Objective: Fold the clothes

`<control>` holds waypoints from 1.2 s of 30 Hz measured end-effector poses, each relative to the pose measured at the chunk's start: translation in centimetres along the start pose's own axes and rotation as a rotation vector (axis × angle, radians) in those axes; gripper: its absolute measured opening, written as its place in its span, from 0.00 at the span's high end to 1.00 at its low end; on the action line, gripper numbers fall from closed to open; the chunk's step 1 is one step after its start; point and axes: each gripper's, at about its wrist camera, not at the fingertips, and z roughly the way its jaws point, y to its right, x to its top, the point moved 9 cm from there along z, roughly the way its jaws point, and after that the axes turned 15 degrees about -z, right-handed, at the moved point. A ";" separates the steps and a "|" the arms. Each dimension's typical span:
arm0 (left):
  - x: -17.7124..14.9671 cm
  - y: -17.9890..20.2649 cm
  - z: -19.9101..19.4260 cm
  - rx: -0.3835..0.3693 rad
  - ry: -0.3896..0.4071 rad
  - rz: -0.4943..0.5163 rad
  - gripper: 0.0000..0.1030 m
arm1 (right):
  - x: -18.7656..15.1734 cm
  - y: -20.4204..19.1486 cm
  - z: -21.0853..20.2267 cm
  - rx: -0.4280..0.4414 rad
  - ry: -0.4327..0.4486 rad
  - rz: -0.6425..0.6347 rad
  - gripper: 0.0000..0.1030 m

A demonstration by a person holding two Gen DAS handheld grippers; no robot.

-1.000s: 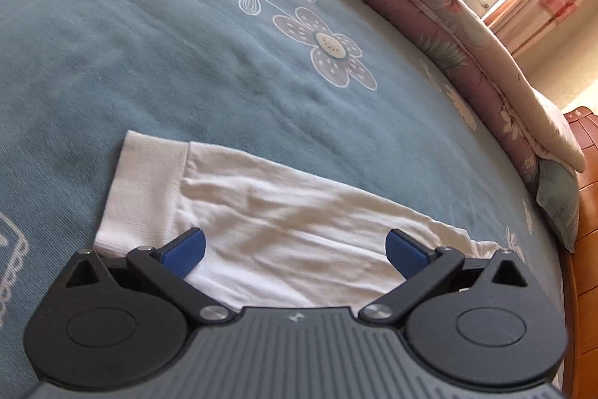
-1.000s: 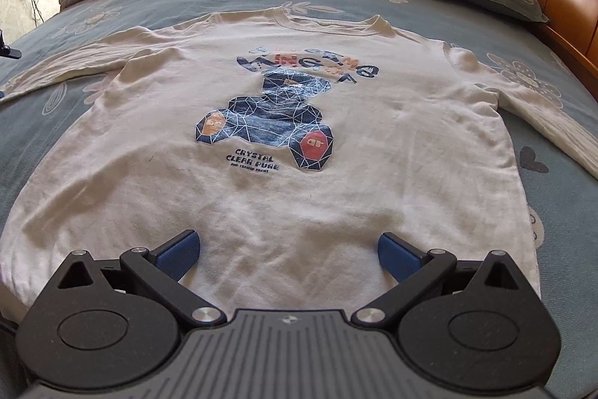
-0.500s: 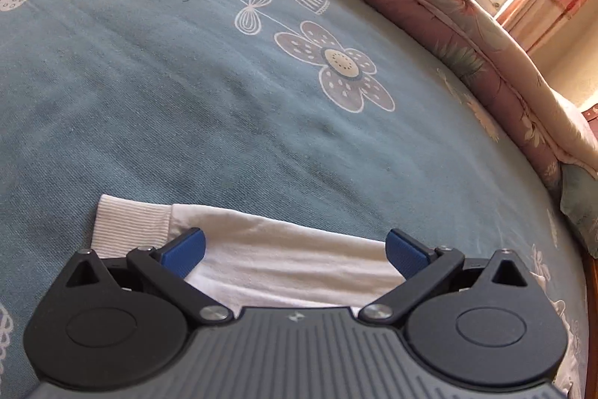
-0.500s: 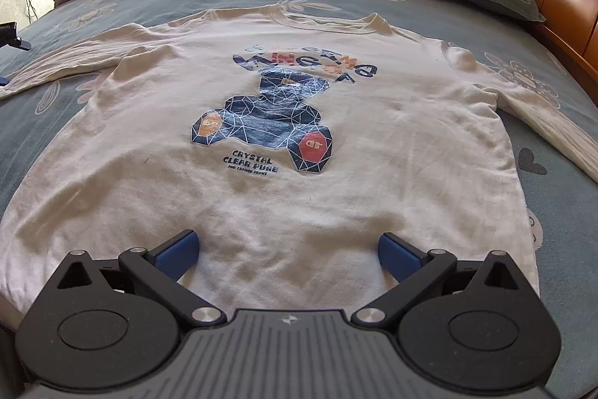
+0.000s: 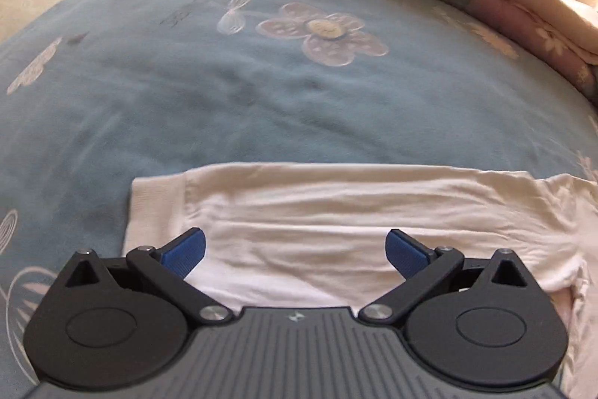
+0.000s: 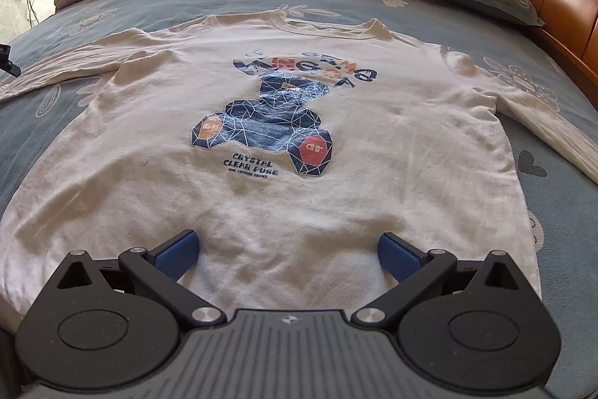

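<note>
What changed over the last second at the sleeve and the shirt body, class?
The left gripper swung round over the sleeve, so the cuff and more sleeve show again. Nothing was gripped: both grippers stayed open. The right gripper and sweatshirt hardly moved.

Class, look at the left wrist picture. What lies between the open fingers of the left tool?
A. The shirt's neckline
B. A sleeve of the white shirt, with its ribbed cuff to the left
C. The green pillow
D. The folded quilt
B: the left tool is open over the sleeve, which lies flat on the blue bedsheet, its ribbed cuff at the left end.
</note>
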 end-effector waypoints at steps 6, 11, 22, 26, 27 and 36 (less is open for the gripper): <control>-2.6 11.1 -0.4 -0.108 0.051 0.215 0.01 | -0.1 -0.1 -0.1 -0.001 0.014 -0.001 0.00; -6.1 13.5 3.1 -0.022 0.027 0.278 0.01 | -0.2 -0.1 -0.2 0.001 0.028 -0.008 0.00; -4.9 17.5 0.9 -0.219 -0.153 0.107 0.01 | -0.3 -0.1 -0.4 0.028 0.049 -0.045 0.00; -3.6 23.1 2.5 -0.375 -0.216 0.001 0.01 | 0.0 0.1 -0.3 0.053 0.006 -0.053 0.00; -3.7 23.9 3.5 -0.375 -0.228 -0.011 0.01 | 0.2 0.2 -0.4 0.062 -0.003 -0.053 0.00; -2.4 22.8 10.0 -0.282 -0.189 -0.179 0.01 | -0.1 0.9 -0.2 0.076 0.024 -0.054 0.00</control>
